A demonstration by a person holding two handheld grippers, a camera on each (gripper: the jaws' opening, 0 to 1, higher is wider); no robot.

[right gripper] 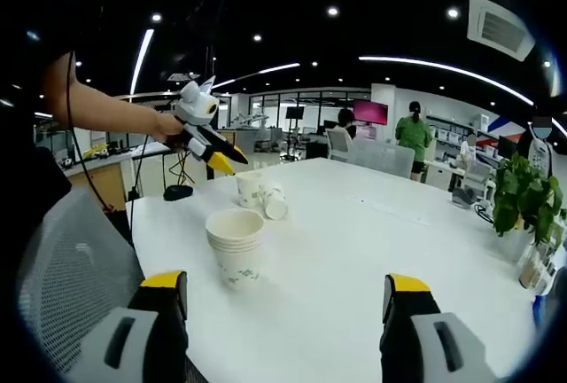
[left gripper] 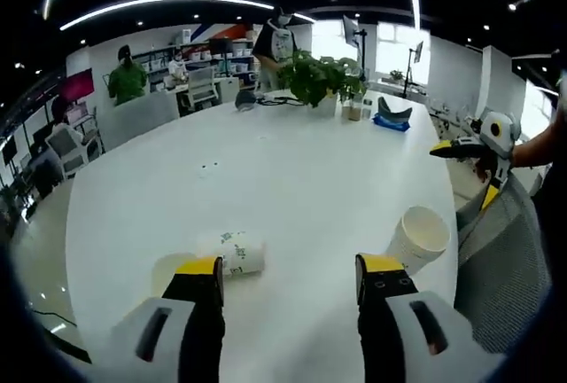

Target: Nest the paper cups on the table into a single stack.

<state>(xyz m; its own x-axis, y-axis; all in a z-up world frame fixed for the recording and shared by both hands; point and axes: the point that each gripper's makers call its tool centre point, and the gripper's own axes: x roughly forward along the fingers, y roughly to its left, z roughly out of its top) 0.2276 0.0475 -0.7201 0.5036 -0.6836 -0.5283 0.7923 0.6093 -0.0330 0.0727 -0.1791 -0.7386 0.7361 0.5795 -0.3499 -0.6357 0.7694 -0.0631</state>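
A short stack of white paper cups with a green print (right gripper: 236, 246) stands upright on the white oval table (right gripper: 354, 250), near the table's edge in the right gripper view; the same stack (left gripper: 419, 238) shows at the right edge of the table in the left gripper view, mouth open upward. Farther along the table in the right gripper view stands a single upright white paper cup (right gripper: 249, 188), and touching it lies a white paper cup on its side (right gripper: 275, 201). In the left gripper view the cup on its side (left gripper: 235, 253) lies just ahead of the left jaw, and the upright cup (left gripper: 173, 272) sits partly hidden behind that jaw. The left gripper (left gripper: 290, 281), yellow-tipped with black and grey jaws, stands wide open with nothing between its jaws; in the right gripper view it (right gripper: 215, 158) hangs above the two far cups, held by a person's hand (right gripper: 165, 126). The right gripper (right gripper: 285, 299) is likewise spread wide and holds nothing, its jaws framing the bare table beside the stack; in the left gripper view it (left gripper: 461, 146) hovers off the table's right edge. A grey mesh chair back (right gripper: 66, 281) stands beside the table by the stack. A green leafy potted plant (left gripper: 321, 79) sits at the table's far end.
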